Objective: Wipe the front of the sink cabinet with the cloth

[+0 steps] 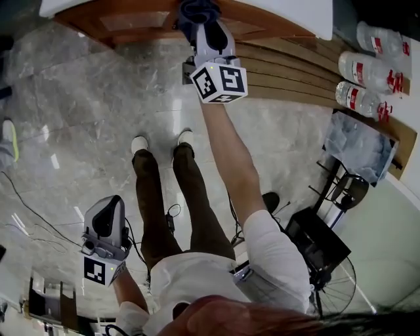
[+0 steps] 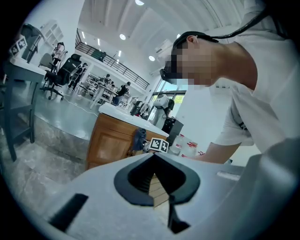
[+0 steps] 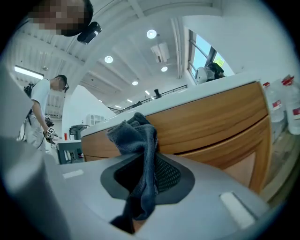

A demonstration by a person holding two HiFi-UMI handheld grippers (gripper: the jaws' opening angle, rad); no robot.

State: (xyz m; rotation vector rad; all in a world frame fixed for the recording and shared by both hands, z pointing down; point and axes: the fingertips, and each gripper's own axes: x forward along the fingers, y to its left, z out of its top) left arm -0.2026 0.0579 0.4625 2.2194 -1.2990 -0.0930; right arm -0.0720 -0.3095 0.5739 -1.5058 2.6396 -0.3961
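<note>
The wooden sink cabinet with its white top stands at the far edge of the head view. My right gripper reaches out to its front, shut on a dark blue cloth that is bunched at the jaw tips against the wood. In the right gripper view the cloth hangs through my right gripper, with the cabinet front just behind it. My left gripper hangs low beside my left leg, away from the cabinet. Its jaws are shut and hold nothing.
A slatted wooden panel runs right of the cabinet, with water bottles on it. A black stand and a fan sit at the right. Cables trail over the marble floor at the left. Someone's shoe shows at the left edge.
</note>
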